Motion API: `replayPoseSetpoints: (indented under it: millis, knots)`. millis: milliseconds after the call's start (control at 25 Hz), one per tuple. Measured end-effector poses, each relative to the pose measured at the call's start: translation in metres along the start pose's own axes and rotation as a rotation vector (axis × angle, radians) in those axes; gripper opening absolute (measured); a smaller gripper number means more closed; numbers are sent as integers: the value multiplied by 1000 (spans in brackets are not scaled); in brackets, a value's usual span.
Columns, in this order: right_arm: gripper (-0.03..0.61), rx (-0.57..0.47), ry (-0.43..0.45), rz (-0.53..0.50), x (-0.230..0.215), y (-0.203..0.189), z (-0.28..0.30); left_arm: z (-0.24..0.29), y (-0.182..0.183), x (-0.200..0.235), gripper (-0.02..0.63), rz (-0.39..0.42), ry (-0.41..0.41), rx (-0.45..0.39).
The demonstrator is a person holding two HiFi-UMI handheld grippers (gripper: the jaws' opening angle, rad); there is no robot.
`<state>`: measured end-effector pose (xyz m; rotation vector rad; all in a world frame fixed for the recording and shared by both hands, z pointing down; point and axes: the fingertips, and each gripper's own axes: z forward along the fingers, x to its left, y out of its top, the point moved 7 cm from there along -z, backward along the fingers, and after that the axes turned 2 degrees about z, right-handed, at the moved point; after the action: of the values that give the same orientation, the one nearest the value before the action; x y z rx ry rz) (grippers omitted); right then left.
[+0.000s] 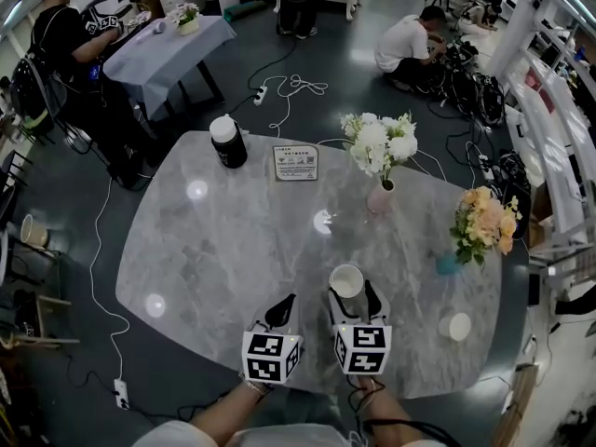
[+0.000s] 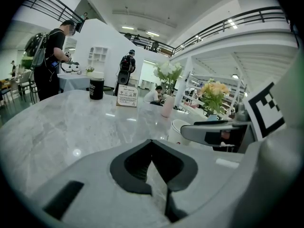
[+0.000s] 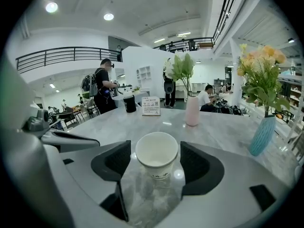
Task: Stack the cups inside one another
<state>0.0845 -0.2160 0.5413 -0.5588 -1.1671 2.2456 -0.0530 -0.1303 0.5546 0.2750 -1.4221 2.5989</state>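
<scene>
Upright white paper cup (image 3: pixel 156 156), seemingly empty

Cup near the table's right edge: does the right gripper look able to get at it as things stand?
Probably yes. The right gripper holds its jaws open around the nearer cup without pressing it, so it can back off; the table toward the edge cup is bare, the teal vase farther back.
</scene>
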Motion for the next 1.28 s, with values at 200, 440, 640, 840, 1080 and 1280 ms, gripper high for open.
replayPoseSetpoints:
  millis: [200, 440, 640, 840, 1080, 1280]
  knots:
    - [275, -6, -10, -5, 0, 1, -4, -2, -1, -3, -3, 0, -4, -1]
    - [272, -32, -44, 13, -3, 6, -9, -6, 1, -2, -3, 5, -7, -9]
    - [270, -34, -55, 24, -5, 8, -19, -10, 3, -5, -3, 12, -13, -15]
    - [267, -66, -68, 35, -9, 14, -30, -13, 6, -10, -3, 18, -25, -26]
    - [165, -100, -120, 37, -11, 19, -52, -25, 9, -18, -3, 25, -35, -43]
    - [80, -134, -163, 49, -14, 22, -72, -35, 15, -24, -3, 38, -44, -64]
